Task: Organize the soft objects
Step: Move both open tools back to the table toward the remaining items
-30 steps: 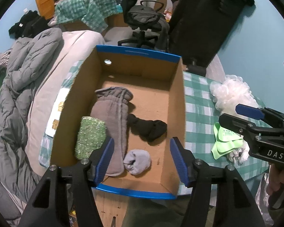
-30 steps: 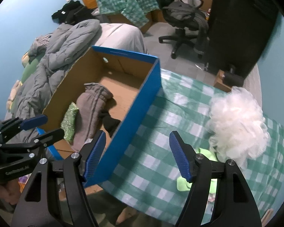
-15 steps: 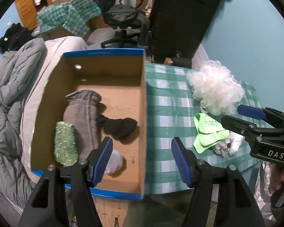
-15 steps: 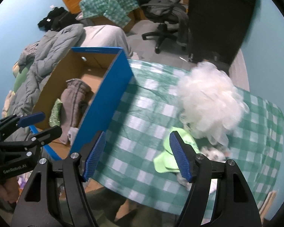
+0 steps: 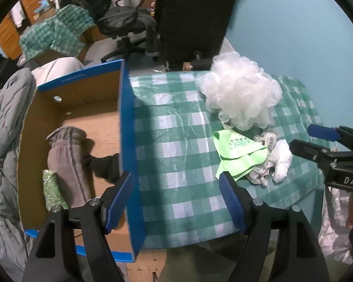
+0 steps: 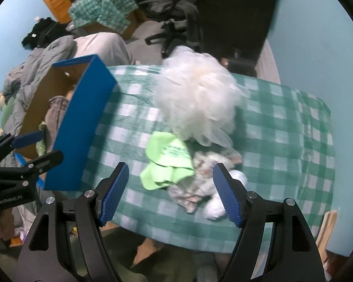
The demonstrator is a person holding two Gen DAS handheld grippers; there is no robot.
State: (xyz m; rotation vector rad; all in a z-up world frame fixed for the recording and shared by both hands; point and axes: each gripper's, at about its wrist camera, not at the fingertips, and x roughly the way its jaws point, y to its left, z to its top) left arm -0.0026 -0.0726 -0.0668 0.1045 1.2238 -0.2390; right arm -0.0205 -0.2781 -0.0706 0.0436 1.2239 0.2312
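Green cloth (image 6: 168, 162): ahead of right gripper (image 6: 170, 191), nearer it.
Left gripper (image 5: 176, 199): opening, empty.
Right gripper: opening, empty.

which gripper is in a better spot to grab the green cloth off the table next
Probably the right. The right gripper sits almost directly over the green cloth, jaws opening with nothing between them. The left gripper hangs over the box wall, with the cloth off to its side.

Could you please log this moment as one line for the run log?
left tongs: opening, empty | right tongs: opening, empty, above green cloth | box: holds grey garment
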